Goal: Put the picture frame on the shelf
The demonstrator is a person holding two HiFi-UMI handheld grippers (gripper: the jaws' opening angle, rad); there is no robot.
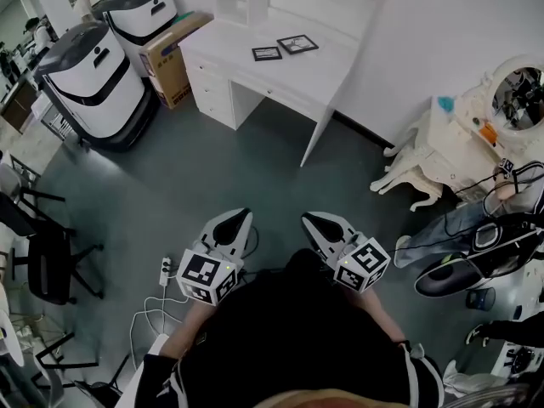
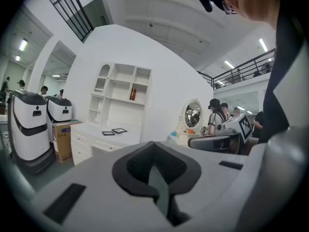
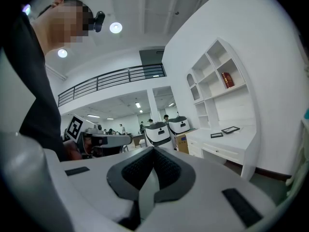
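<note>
Open grey floor lies between me and the white desk, and the shelf at the desk's back holds one red thing. A picture frame and a second frame lie flat mid-desk, long sides along it. My left tongs and right tongs are fully closed, empty, well short of the desk.

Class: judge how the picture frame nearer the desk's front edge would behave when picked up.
The picture frame looks thin and flat, so it is probably stiff and light. It lies flat on the desk, so getting under its edge may be awkward. Glass, if any, would be fragile.
</note>
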